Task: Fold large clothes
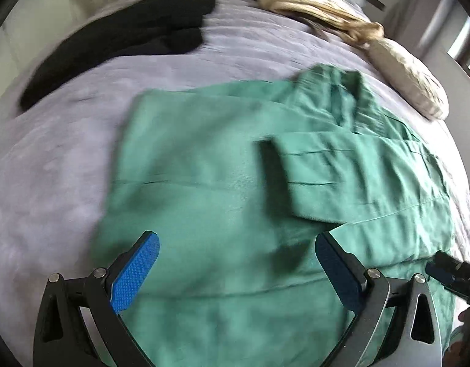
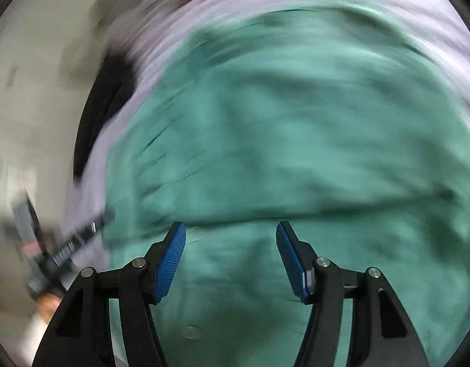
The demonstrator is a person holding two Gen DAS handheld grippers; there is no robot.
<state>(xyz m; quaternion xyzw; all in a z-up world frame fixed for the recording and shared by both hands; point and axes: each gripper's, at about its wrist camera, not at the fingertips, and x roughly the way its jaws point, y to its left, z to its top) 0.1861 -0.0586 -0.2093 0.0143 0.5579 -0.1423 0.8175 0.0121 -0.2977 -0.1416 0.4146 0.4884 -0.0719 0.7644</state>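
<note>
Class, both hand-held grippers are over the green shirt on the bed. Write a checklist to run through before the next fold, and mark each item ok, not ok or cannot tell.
1. Left hand-held gripper open and empty: ok.
2. Right hand-held gripper open and empty: ok.
3. Green shirt lying spread on the grey bedcover: ok.
4. One sleeve already folded across the shirt: ok.
5. Black garment and pale bundle apart from the shirt: ok.
6. Shirt smooth enough to fold: cannot tell, both views are blurred.
</note>
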